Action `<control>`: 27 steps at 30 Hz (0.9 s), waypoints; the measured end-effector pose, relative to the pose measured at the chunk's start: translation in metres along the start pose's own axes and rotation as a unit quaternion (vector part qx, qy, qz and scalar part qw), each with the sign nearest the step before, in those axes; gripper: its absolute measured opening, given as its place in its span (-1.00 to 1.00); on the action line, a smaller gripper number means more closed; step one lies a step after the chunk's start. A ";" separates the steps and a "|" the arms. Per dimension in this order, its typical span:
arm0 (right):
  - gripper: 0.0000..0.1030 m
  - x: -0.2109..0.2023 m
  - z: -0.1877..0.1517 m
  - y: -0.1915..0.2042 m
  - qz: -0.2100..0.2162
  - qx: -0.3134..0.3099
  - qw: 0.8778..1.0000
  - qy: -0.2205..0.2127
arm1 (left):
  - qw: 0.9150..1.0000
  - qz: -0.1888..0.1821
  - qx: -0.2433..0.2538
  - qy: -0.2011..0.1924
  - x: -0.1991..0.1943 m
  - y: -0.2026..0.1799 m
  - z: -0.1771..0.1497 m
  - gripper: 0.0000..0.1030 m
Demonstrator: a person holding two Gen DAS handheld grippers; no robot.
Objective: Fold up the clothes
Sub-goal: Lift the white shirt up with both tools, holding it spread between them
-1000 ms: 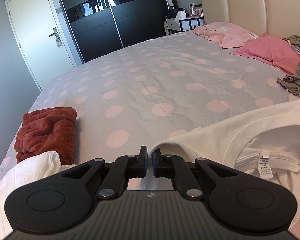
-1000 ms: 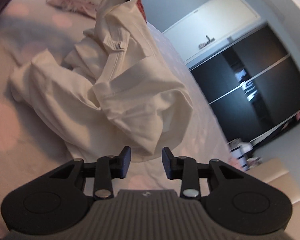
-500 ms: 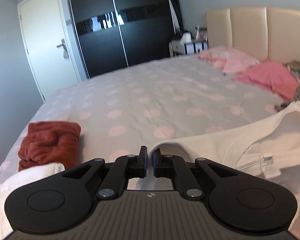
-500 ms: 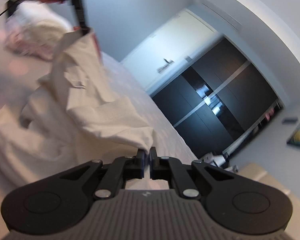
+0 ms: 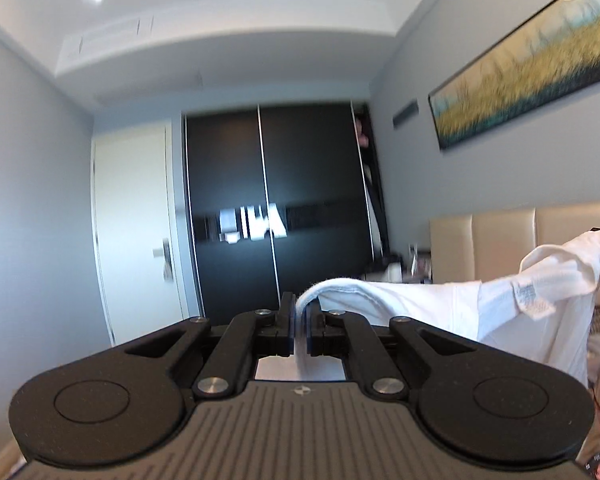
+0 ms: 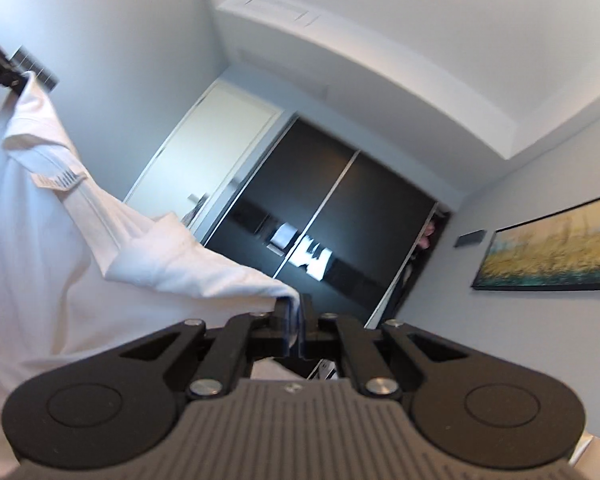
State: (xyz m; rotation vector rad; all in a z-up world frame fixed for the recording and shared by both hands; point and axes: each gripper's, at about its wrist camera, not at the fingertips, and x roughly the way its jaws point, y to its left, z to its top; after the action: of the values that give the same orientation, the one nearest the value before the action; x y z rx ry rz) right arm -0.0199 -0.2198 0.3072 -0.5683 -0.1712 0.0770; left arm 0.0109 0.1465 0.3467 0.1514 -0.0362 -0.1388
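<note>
Both grippers clench the white t-shirt (image 5: 428,308) and hold it up in the air, stretched between them in front of the black wardrobe (image 5: 276,208). The left gripper (image 5: 299,320) pinches one edge of the cloth, fabric bunched between its fingers (image 5: 287,322). The right gripper (image 6: 295,326) has just been closing and now nips a thin edge of the same shirt between its own fingers.

Risks, as judgement:
- The right grip looks shallow, only a small fold at the fingertips. A quick shake or pull could slip it out, and one side would drop.
- The shirt sags and twists between the two grips, so the held points may not be matching corners. Laid down like this, it would likely land crooked or doubled.
- The neckline is turned over with the label (image 6: 58,179) flapping out, so a layer may be folded back on itself. That could bake a crease into the fold.
- Pulling the grippers too far apart could strain the seam or pop a grip.

Shirt look: plain white knit, soft and limp, ribbed collar band visible, small printed label hanging at the neck. Upper edge runs roughly taut from one gripper to the other; the body hangs below in loose folds. In the left view its far end rises in front of the cream headboard (image 5: 500,236), held by the other gripper at the frame edge. The bed itself is barely visible, only a strip at the right with other clothes, blurred. Lower hem not in view, so it is unclear whether it clears the bed.
</note>
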 end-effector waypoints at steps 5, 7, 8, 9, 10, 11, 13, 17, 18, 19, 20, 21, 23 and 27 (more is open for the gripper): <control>-0.91 -0.016 0.053 -0.038 -0.046 0.012 0.998 -0.031 | 0.998 -0.007 0.016 -0.054 -0.034 -0.014 0.057 -0.94; -0.91 -0.018 0.066 -0.052 -0.056 0.028 0.998 -0.028 | 0.998 -0.024 0.019 -0.061 -0.046 -0.022 0.068 -0.94; -0.91 -0.020 0.072 -0.060 -0.060 0.040 0.997 -0.025 | 0.997 -0.031 0.024 -0.065 -0.051 -0.027 0.072 -0.94; -0.91 -0.021 0.077 -0.067 -0.064 0.051 0.996 -0.023 | 0.997 -0.034 0.029 -0.069 -0.057 -0.031 0.073 -0.94; -0.91 -0.025 0.081 -0.068 -0.062 0.056 0.996 -0.027 | 0.996 -0.032 0.033 -0.071 -0.061 -0.034 0.074 -0.94; -0.91 -0.029 0.085 -0.069 -0.061 0.062 0.996 -0.030 | 0.997 -0.023 0.035 -0.072 -0.064 -0.034 0.075 -0.94; -0.91 -0.038 0.092 -0.071 -0.056 0.072 0.995 -0.038 | 0.997 0.000 0.028 -0.067 -0.065 -0.022 0.077 -0.94; -0.91 -0.062 0.103 -0.055 0.007 0.062 0.997 -0.054 | 0.997 0.042 -0.031 -0.049 -0.063 0.009 0.076 -0.94; -0.91 -0.066 0.104 -0.050 0.010 0.055 0.997 -0.057 | 0.997 0.042 -0.031 -0.048 -0.064 0.008 0.073 -0.94; -0.91 -0.070 0.105 -0.046 0.011 0.049 0.997 -0.059 | 0.998 0.036 -0.025 -0.048 -0.068 0.003 0.071 -0.95; -0.91 -0.071 0.104 -0.046 0.005 0.051 0.997 -0.054 | 0.998 0.031 -0.015 -0.053 -0.074 -0.005 0.069 -0.94; -0.91 -0.072 0.103 -0.046 -0.002 0.056 0.997 -0.049 | 0.998 0.027 -0.005 -0.063 -0.083 -0.013 0.068 -0.94; -0.91 -0.075 0.097 -0.053 -0.021 0.087 0.995 -0.048 | 0.996 0.019 -0.004 -0.084 -0.101 -0.023 0.068 -0.94; -0.91 -0.103 0.099 -0.059 -0.040 0.101 0.991 -0.082 | 0.993 0.027 0.003 -0.116 -0.131 -0.034 0.072 -0.94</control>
State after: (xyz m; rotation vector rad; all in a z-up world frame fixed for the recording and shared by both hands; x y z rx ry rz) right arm -0.1381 -0.2294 0.4066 -0.3530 -0.3420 0.0624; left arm -0.1267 0.1212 0.4092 0.1397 -0.2732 -0.1027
